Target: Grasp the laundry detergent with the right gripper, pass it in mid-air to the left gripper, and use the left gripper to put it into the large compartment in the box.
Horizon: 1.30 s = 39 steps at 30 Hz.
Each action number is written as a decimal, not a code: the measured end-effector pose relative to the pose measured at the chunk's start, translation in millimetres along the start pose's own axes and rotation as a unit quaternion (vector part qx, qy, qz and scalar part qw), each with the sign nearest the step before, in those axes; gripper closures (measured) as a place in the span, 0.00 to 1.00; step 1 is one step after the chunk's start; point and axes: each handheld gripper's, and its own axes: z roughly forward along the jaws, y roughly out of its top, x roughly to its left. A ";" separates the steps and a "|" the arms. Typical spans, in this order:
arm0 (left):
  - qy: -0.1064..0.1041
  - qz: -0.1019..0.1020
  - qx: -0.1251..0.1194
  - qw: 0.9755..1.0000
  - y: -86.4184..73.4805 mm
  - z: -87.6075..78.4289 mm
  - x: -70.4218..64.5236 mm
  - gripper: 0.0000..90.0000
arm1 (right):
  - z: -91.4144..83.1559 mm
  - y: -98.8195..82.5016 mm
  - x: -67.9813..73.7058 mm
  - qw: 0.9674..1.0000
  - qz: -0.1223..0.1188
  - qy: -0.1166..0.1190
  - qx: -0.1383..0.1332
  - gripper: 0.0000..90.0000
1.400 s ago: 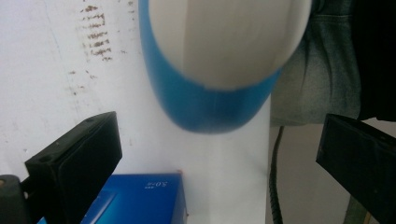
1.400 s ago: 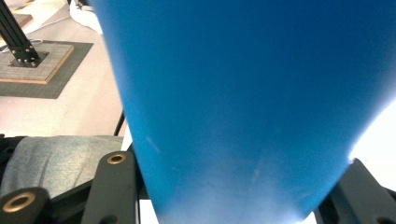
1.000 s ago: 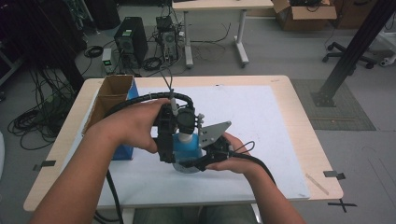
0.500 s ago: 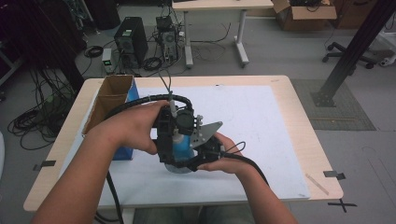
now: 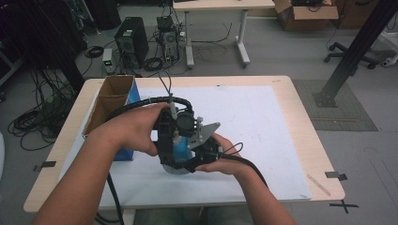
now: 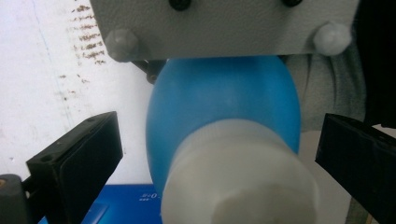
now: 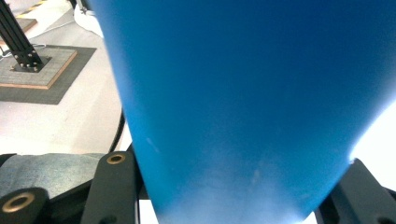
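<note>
Blue bottle [image 6: 224, 107], white cap [image 6: 240, 177].

Blue bottle [image 5: 182, 143] mostly hidden behind tools, hands; blurred close-up.

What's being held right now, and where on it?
The right gripper clamps the blue bottle by its body. The left gripper, open, straddles the white cap.

Both grippers are black. The left gripper [image 6: 210, 158] has flat rectangular jaws and a thick black cable. The right gripper [image 5: 199, 152] carries a grey three-cornered plate [image 5: 204, 131] with black screws and white studs.
</note>
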 end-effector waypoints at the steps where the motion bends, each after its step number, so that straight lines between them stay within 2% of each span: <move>1: 0.001 0.000 0.001 1.000 0.1 0.8 -0.2 0.02 | 0.0 0.3 0.0 1.000 0.000 0.001 -0.001 0.50; 22: 0.012 0.003 0.003 1.000 1.1 4.8 -1.7 0.09 | -0.1 3.6 1.2 1.000 -0.004 0.001 -0.006 0.50; 39: 0.013 0.008 0.002 1.000 -2.2 5.1 -1.5 0.20 | 1.4 3.7 -0.1 1.000 -0.009 0.000 -0.002 0.50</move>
